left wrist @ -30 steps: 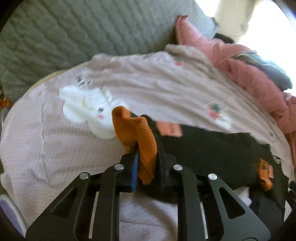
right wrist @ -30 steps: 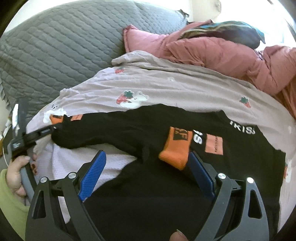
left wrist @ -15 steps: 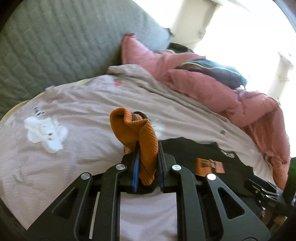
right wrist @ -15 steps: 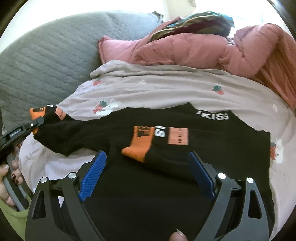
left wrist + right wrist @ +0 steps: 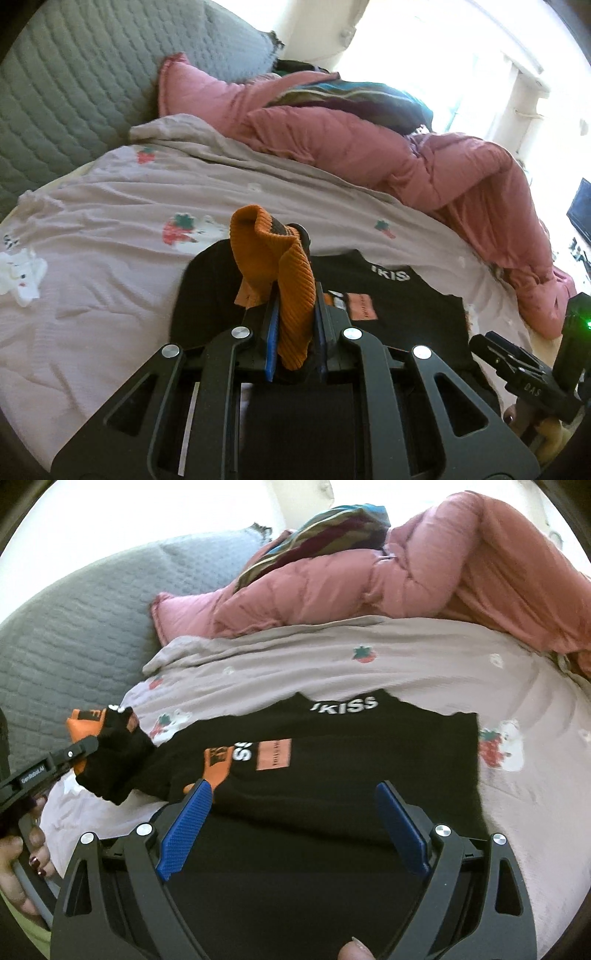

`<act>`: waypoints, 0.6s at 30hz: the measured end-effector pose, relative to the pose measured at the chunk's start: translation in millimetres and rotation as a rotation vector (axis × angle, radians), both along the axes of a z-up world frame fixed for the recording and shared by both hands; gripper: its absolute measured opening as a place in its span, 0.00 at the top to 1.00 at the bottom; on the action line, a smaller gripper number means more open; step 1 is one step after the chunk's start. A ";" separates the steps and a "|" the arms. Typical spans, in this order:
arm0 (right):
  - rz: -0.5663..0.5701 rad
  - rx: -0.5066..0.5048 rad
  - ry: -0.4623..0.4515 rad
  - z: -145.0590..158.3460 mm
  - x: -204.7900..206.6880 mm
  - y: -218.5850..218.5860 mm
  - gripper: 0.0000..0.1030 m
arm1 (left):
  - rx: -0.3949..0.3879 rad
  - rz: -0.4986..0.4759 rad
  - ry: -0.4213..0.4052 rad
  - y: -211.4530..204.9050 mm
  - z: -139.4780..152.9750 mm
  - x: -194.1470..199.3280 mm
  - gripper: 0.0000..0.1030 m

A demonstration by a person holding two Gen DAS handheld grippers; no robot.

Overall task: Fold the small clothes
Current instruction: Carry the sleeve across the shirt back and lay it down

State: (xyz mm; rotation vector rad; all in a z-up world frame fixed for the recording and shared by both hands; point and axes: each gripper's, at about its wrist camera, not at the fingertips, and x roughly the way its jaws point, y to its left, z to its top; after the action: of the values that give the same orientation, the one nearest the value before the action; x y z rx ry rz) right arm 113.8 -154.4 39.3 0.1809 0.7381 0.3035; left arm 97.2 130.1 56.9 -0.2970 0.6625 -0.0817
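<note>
A small black sweater (image 5: 332, 768) with orange cuffs and white lettering lies on the bed. My left gripper (image 5: 294, 314) is shut on the orange cuff (image 5: 284, 280) of its left sleeve and holds it above the sweater's body (image 5: 388, 306). From the right wrist view the left gripper (image 5: 79, 753) holds that sleeve (image 5: 118, 753) at the left. My right gripper (image 5: 291, 805) is open and empty over the sweater's lower part. The other sleeve's orange cuff (image 5: 216, 764) lies folded on the chest.
The bed has a pale pink sheet (image 5: 110, 229) with strawberry prints. A pink quilt (image 5: 424, 576) with a dark striped garment (image 5: 325, 528) on it is piled at the back. A grey quilted headboard (image 5: 66, 92) is at the left. The right gripper's body (image 5: 532, 373) is at lower right.
My left gripper has carried the sleeve cuff rightwards and inwards, over the sweater's body. The right gripper let go of the other cuff, left it on the chest and stayed open.
</note>
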 end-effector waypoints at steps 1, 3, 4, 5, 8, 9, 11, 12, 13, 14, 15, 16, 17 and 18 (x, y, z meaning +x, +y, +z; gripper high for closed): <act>-0.008 0.005 -0.001 -0.3 -1.3 -5.1 0.13 | 0.000 -0.007 0.004 -4.5 -0.7 1.7 0.91; -0.022 0.013 0.000 -0.7 -2.3 -13.7 0.13 | -0.006 -0.026 0.014 -14.5 -2.2 4.8 0.91; -0.031 0.017 0.000 -1.1 -3.1 -19.1 0.13 | -0.010 -0.039 0.021 -20.5 -3.9 6.9 0.91; -0.036 0.019 0.001 -1.7 -3.9 -22.9 0.13 | -0.009 -0.052 0.027 -26.9 -5.6 8.8 0.91; -0.055 0.025 0.007 -3.7 -4.3 -32.8 0.13 | -0.005 -0.081 0.038 -44.0 -10.1 12.3 0.92; -0.059 0.026 0.008 -4.2 -4.8 -35.4 0.13 | -0.004 -0.091 0.044 -48.8 -12.1 13.5 0.92; -0.073 0.032 0.010 -5.4 -5.1 -41.9 0.13 | -0.006 -0.117 0.059 -60.3 -17.8 16.4 0.92; -0.076 0.033 0.010 -5.7 -5.2 -43.8 0.13 | -0.007 -0.125 0.062 -64.4 -19.3 16.3 0.92; -0.081 0.034 0.011 -6.3 -5.4 -46.5 0.13 | -0.005 -0.143 0.068 -71.0 -22.4 17.2 0.92; -0.084 0.035 0.013 -6.9 -5.2 -48.4 0.13 | -0.002 -0.149 0.069 -75.6 -23.2 17.4 0.92; -0.087 0.034 0.013 -7.5 -5.3 -49.6 0.13 | 0.002 -0.170 0.078 -81.6 -26.5 18.0 0.92; -0.092 0.034 0.016 -8.5 -5.0 -50.9 0.13 | 0.005 -0.183 0.084 -86.8 -28.5 19.3 0.91; -0.093 0.035 0.019 -9.9 -5.2 -52.0 0.13 | -0.001 -0.204 0.089 -91.6 -31.5 19.6 0.90; -0.096 0.034 0.023 -11.3 -5.0 -52.8 0.13 | -0.005 -0.217 0.094 -93.7 -33.3 20.0 0.88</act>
State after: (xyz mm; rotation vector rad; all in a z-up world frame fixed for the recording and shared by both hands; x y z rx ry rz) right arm 108.9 -207.2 27.9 0.2518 0.7445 0.2226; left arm 117.2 36.4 23.6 -0.2344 0.7862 -0.2778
